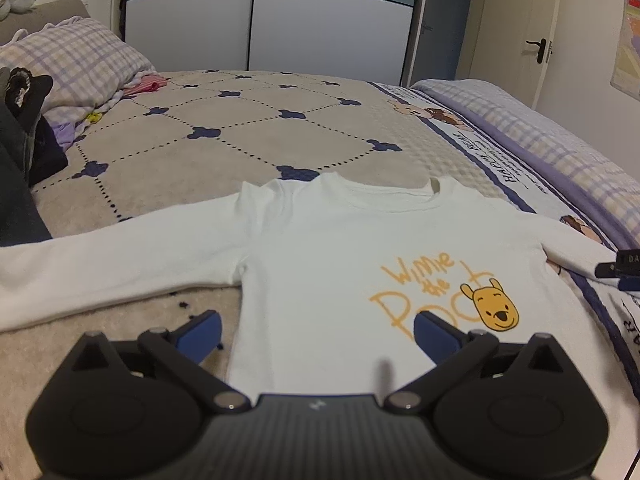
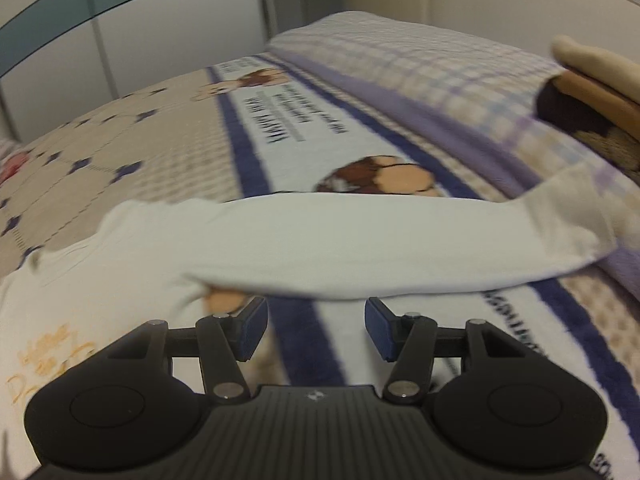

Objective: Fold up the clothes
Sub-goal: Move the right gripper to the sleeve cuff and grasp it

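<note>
A white long-sleeved shirt (image 1: 340,264) with an orange Winnie the Pooh print lies flat, front up, on the bed, both sleeves spread out sideways. My left gripper (image 1: 316,334) is open and empty, hovering over the shirt's lower body. My right gripper (image 2: 316,326) is open and empty, just short of the shirt's right sleeve (image 2: 360,236), which stretches across the blanket to the right. The right gripper's tip also shows in the left wrist view (image 1: 620,270) by the sleeve end.
The bed has a beige quilt (image 1: 224,132) with dark blue motifs and a bear-print blanket (image 2: 304,120). Checked purple pillow (image 1: 76,60) and dark clothes (image 1: 24,128) lie at left. A checked duvet (image 2: 420,68) and a plush toy (image 2: 592,92) lie at right. A wardrobe (image 1: 272,20) stands behind.
</note>
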Demonstrator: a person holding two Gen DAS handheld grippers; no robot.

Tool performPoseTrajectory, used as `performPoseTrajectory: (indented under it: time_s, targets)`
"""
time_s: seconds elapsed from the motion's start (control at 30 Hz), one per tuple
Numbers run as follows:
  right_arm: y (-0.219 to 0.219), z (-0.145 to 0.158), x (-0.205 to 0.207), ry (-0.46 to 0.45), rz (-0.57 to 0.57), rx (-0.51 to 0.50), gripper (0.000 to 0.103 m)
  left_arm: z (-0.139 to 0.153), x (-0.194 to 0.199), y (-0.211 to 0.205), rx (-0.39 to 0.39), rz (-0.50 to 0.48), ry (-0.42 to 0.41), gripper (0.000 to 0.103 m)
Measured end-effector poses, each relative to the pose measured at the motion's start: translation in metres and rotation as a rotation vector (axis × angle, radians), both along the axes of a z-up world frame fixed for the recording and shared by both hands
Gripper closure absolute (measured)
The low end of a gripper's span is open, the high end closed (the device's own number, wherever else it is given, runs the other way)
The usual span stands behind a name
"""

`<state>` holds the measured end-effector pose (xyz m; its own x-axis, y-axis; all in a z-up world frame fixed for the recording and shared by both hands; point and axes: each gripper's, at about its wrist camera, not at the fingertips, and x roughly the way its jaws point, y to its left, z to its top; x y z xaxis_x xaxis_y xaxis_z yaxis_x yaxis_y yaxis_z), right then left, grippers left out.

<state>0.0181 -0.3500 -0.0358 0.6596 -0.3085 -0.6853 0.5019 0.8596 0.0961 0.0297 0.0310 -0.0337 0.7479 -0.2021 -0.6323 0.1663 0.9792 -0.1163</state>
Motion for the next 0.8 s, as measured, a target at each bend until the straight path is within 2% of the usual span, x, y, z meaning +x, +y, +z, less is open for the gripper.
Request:
performPoseTrajectory:
  time_s: [0.23,0.4,0.57,0.8]
  targets:
    - [-0.039,-0.008,-0.003,0.007,-0.174,0.082,0.046,-0.006,0.005,0.009,-0.034,0.041,0.035,0.0]
    - [-0.064,-0.014,-0.008,-0.001,-0.299,0.126,0.045,-0.001,0.005,0.013,-0.05,0.047,0.025,0.0]
    - [-0.078,-0.015,-0.011,-0.043,-0.35,0.184,0.045,0.002,0.006,0.02,-0.077,0.063,0.025,0.0]
    - [-0.091,-0.02,-0.01,-0.097,-0.404,0.189,0.047,0.002,0.009,0.026,-0.087,0.085,0.027,0.0]
